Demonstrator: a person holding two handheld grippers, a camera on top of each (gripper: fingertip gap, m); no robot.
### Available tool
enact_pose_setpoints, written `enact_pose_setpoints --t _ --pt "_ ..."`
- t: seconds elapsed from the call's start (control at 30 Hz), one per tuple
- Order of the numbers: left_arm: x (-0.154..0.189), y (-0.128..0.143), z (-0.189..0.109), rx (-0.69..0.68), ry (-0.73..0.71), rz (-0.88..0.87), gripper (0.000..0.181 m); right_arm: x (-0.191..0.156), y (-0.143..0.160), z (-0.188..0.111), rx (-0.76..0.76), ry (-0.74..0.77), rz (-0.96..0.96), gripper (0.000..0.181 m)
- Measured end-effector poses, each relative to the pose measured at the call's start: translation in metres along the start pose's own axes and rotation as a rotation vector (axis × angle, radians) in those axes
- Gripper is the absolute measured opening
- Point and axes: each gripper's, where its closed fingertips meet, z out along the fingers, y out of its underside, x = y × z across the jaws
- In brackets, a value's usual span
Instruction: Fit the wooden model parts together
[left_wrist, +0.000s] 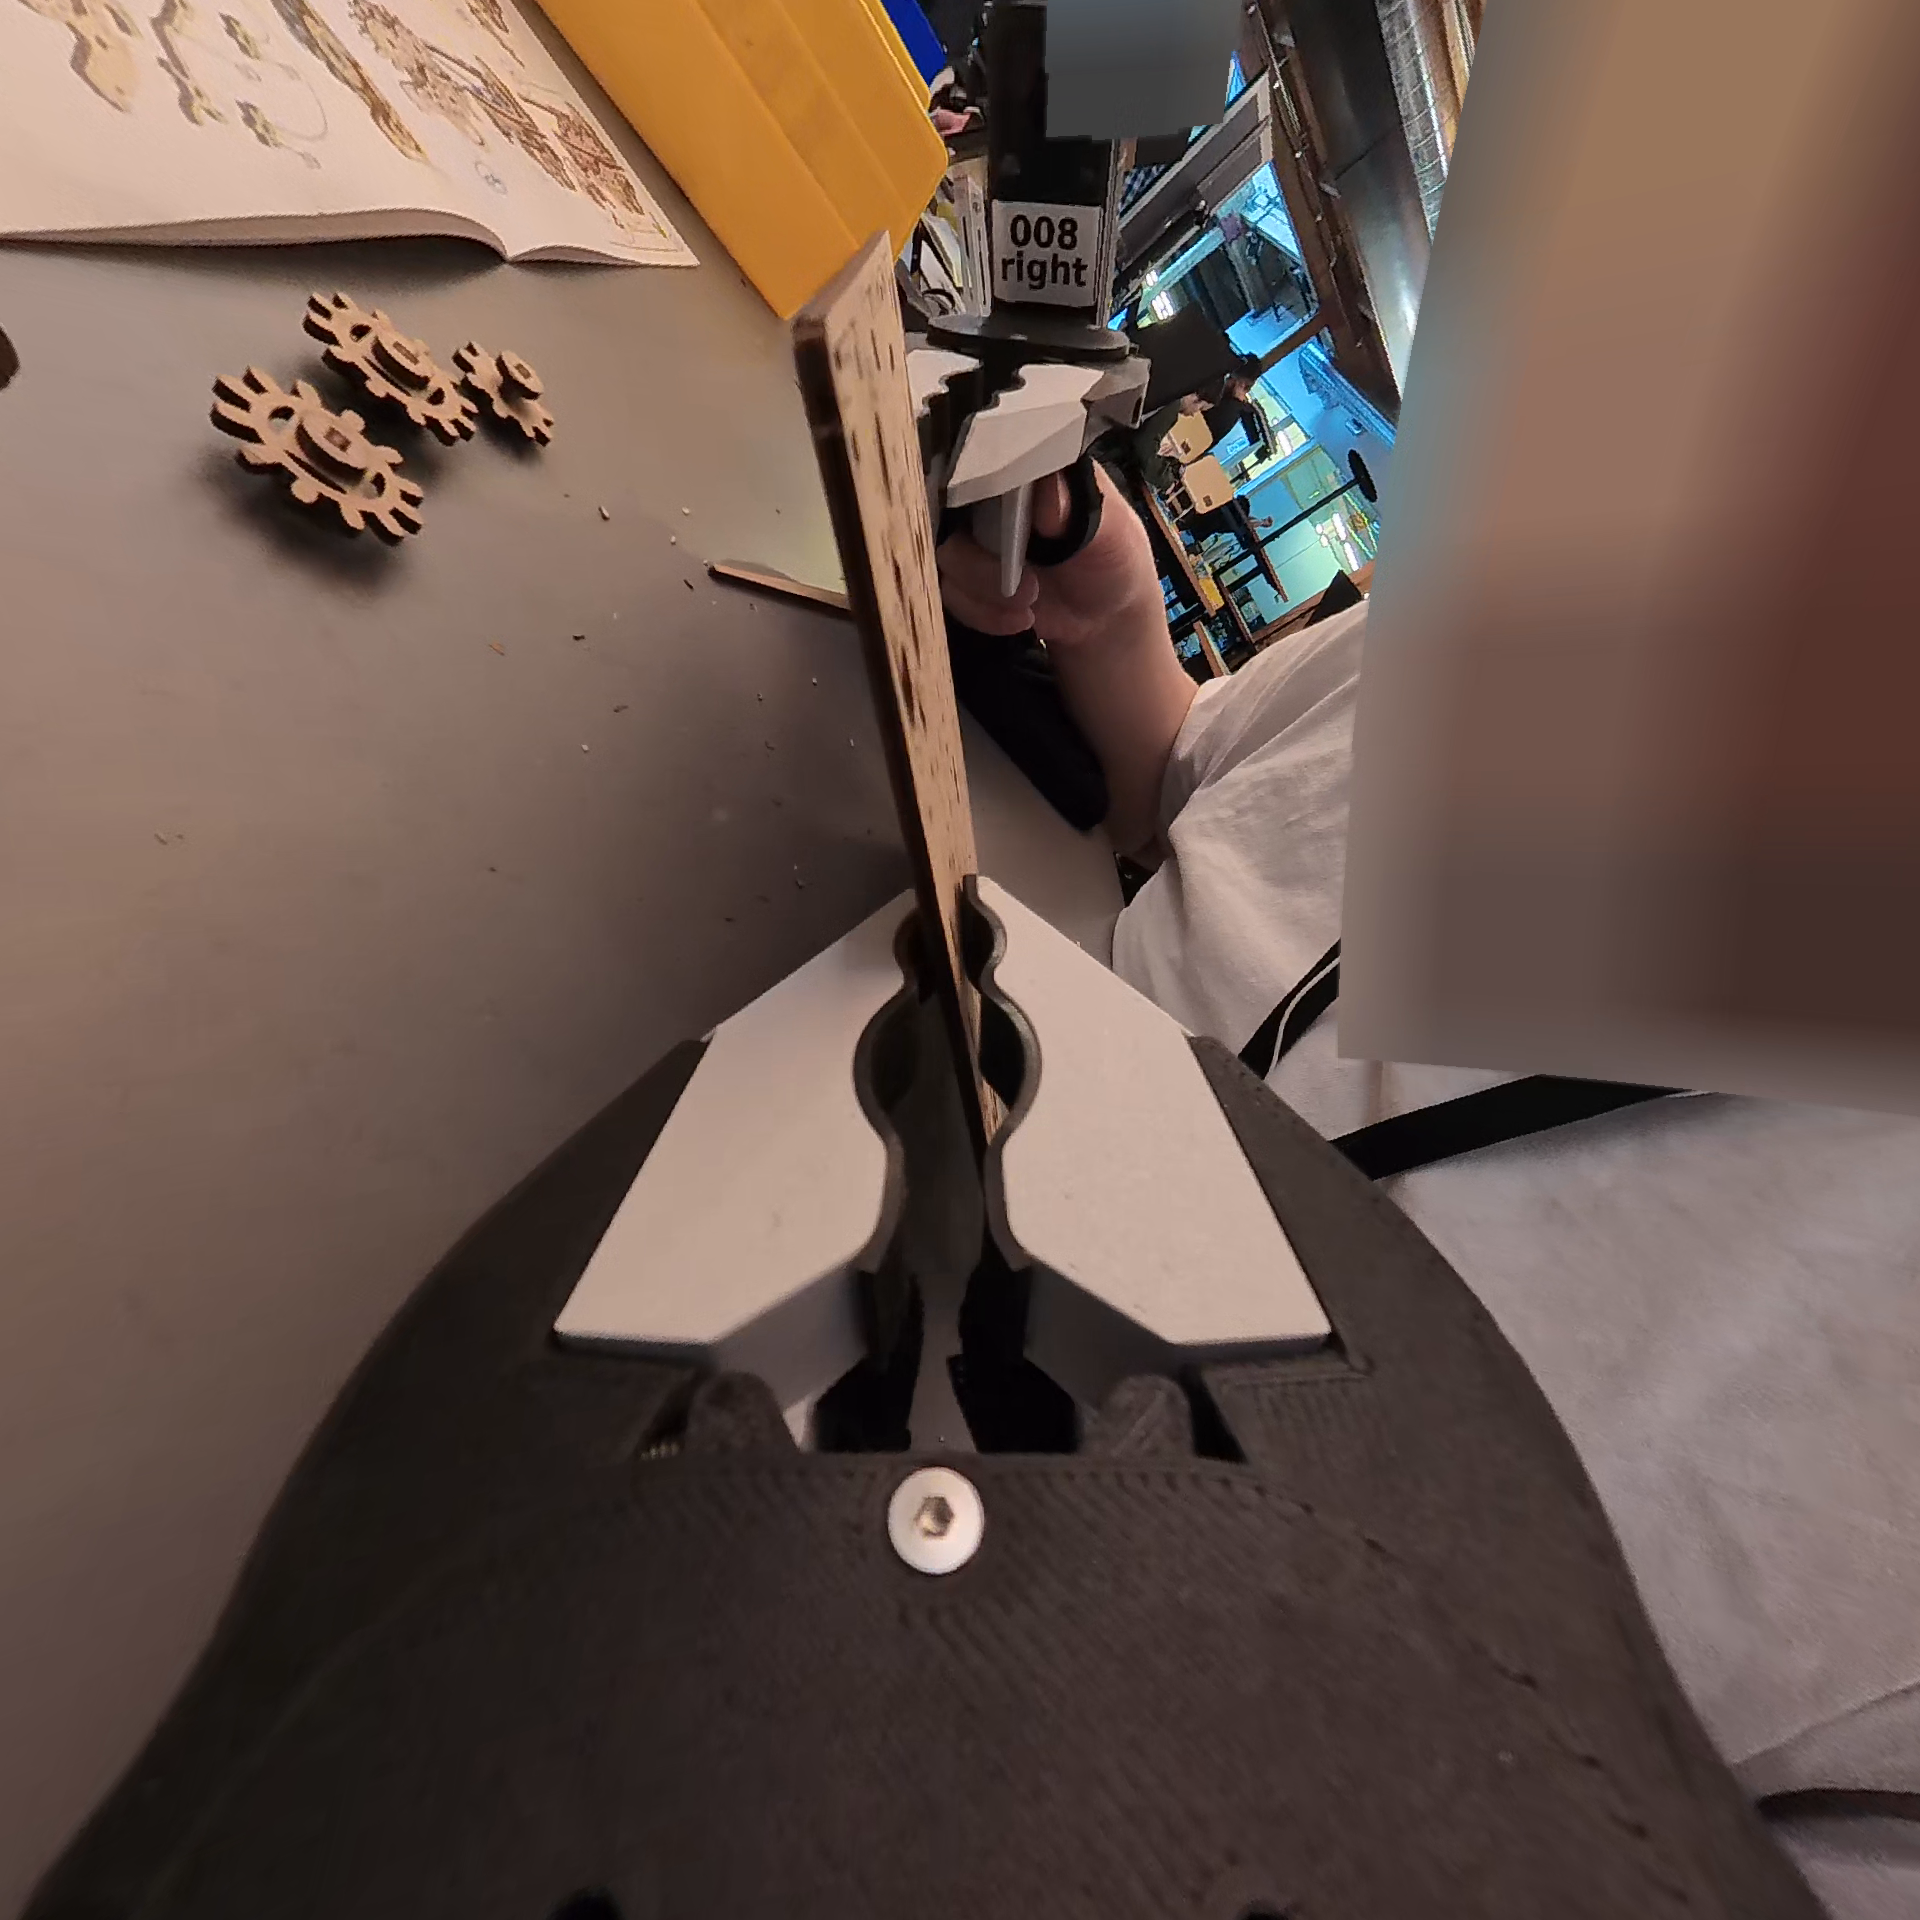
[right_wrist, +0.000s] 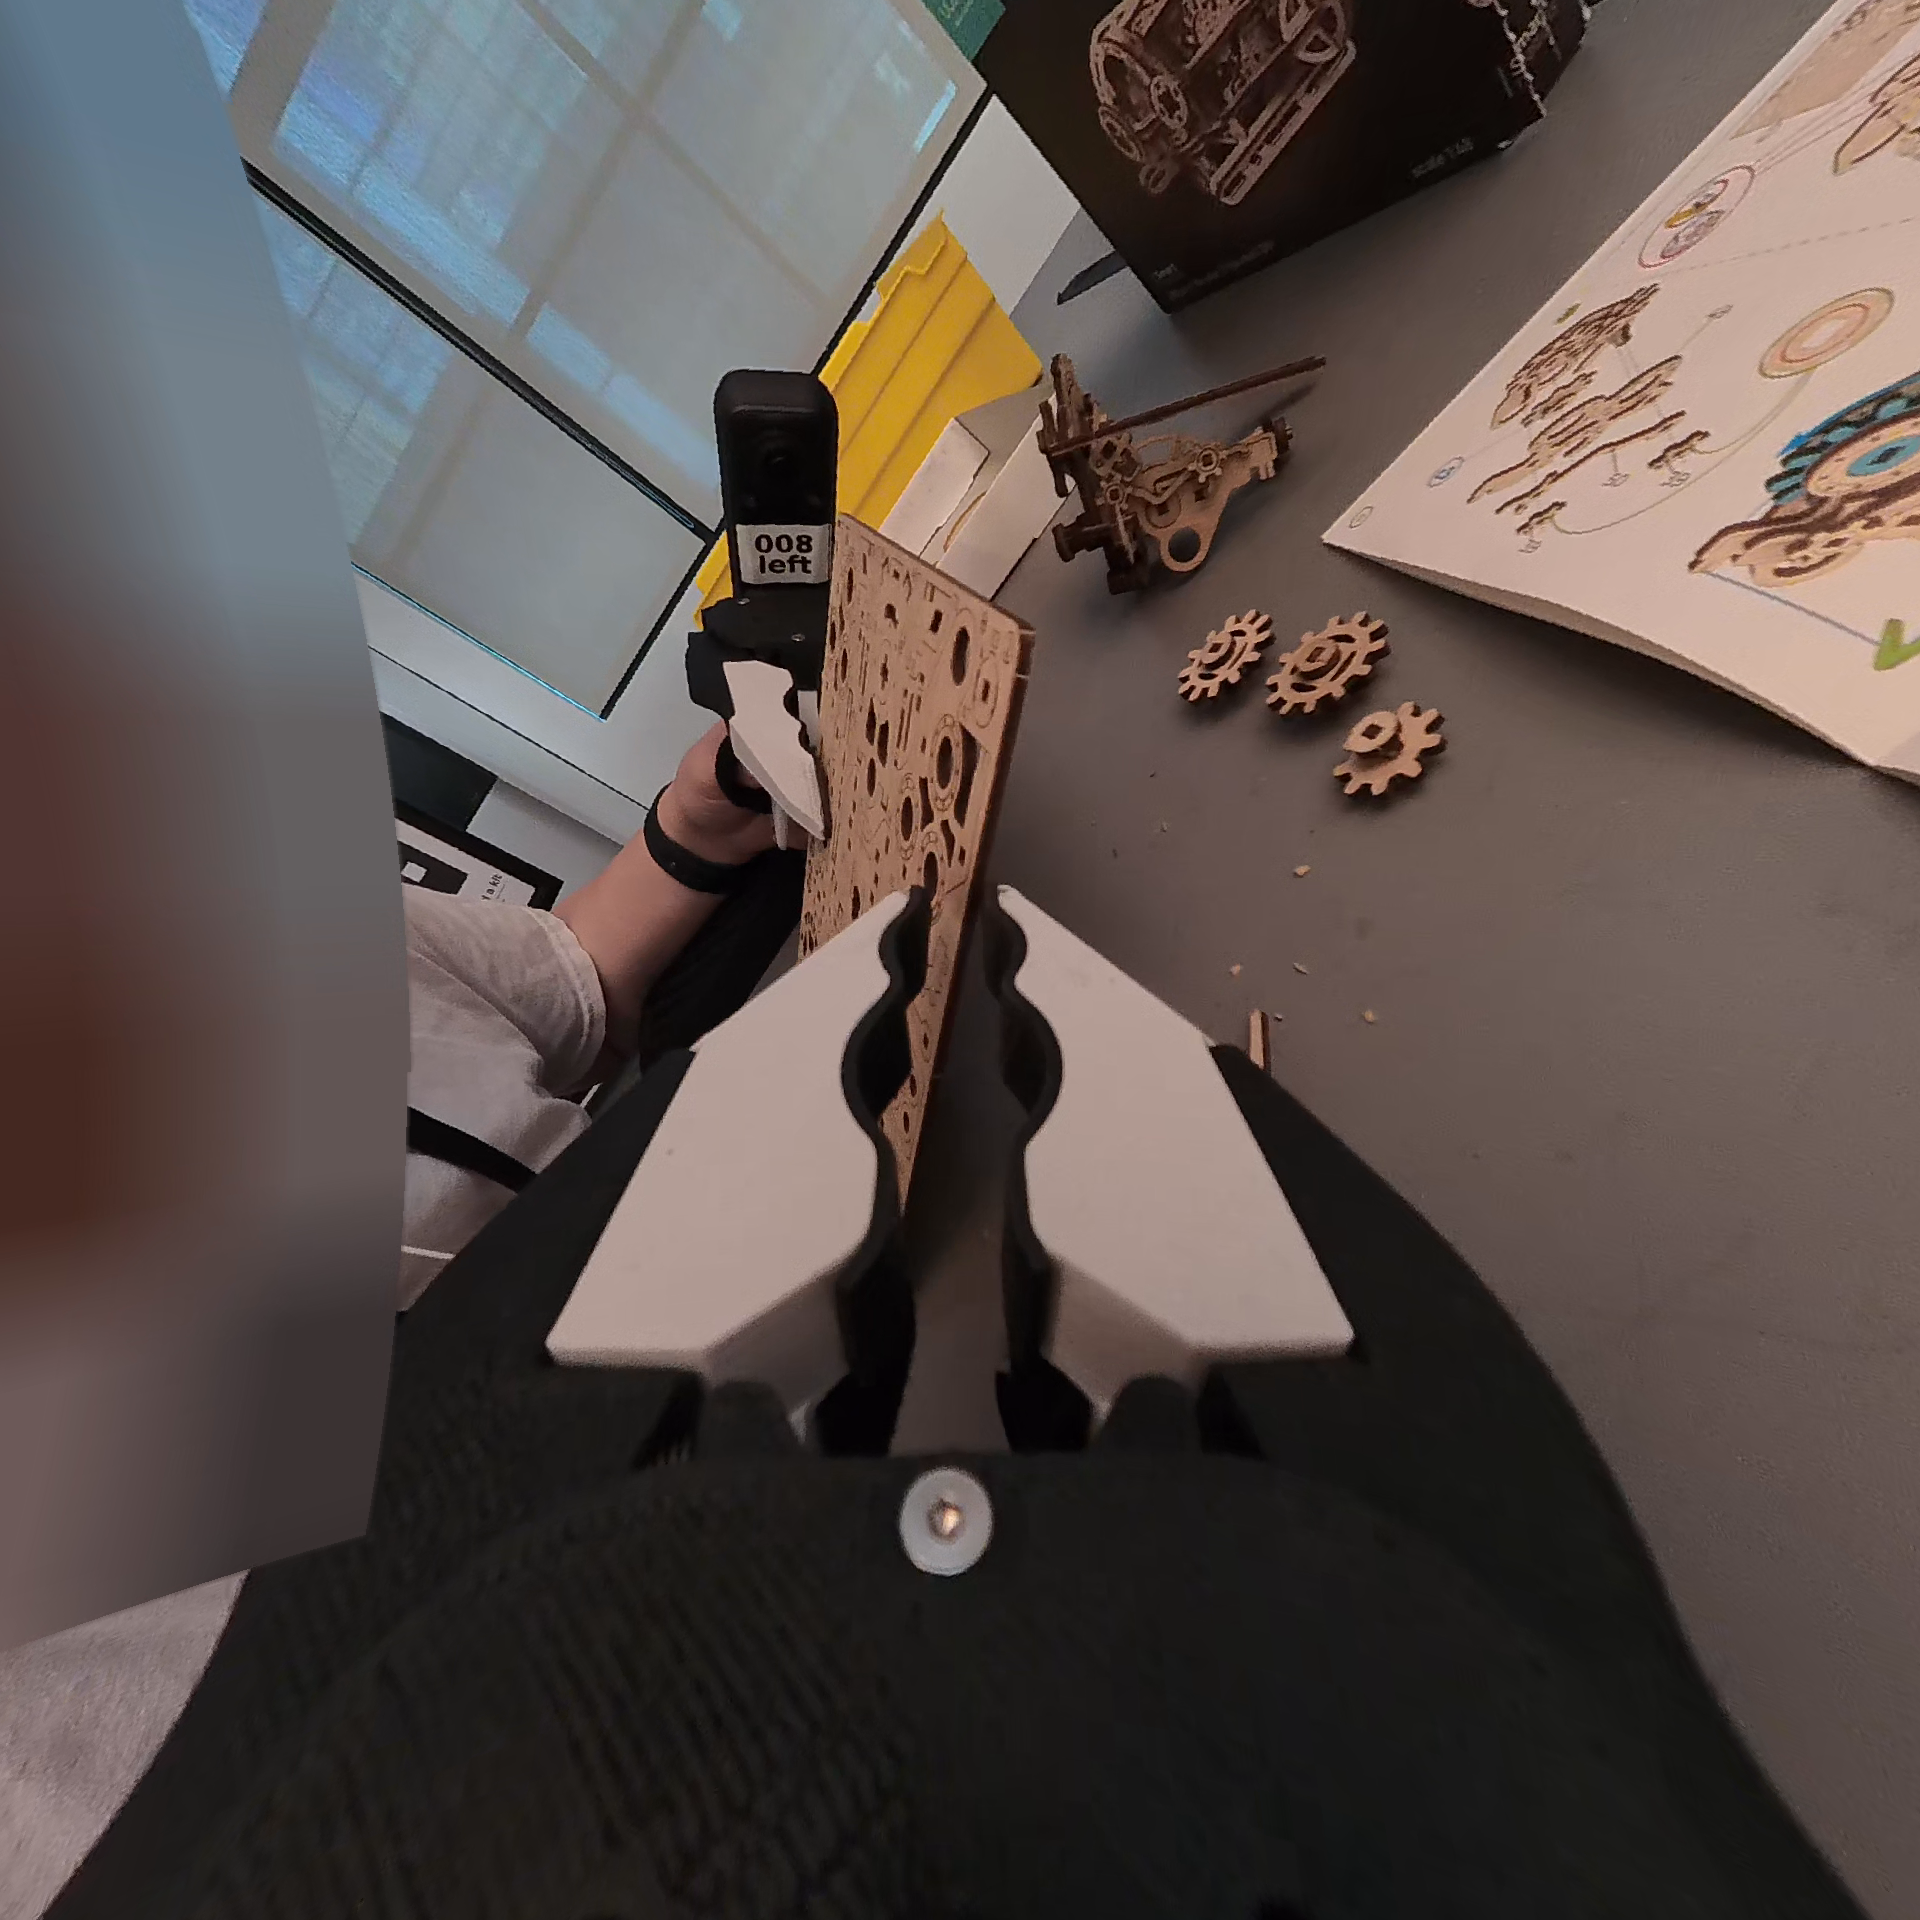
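Observation:
A thin laser-cut wooden sheet (left_wrist: 894, 582) is held upright above the grey table (left_wrist: 416, 831), edge-on in the left wrist view. My left gripper (left_wrist: 940, 904) is shut on its near end. My right gripper (left_wrist: 987, 416) shows at the far end, beside the sheet. In the right wrist view my right gripper (right_wrist: 961, 904) is shut on the sheet (right_wrist: 914, 707), whose cut-out face shows. The left gripper (right_wrist: 800, 790) grips the far edge there. Three loose wooden gears (left_wrist: 312, 447) lie on the table, also in the right wrist view (right_wrist: 1325, 665).
A partly built wooden assembly (right_wrist: 1153, 488) stands beyond the gears. An open instruction booklet (right_wrist: 1662, 468) lies at the right, a black kit box (right_wrist: 1278, 135) behind it. A yellow bin (left_wrist: 769, 135) sits at the table's edge. A small wooden strip (left_wrist: 779, 582) and chips lie nearby. One gripper's finger ends stand about 12 cm off the other's.

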Motion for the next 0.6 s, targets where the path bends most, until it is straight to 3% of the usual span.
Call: enact_pose_setpoints --t 0.6 --pt "0.004 0.0 0.0 -0.001 0.039 -0.029 0.001 -0.005 0.011 0.006 -0.063 -0.038 0.026 0.007"
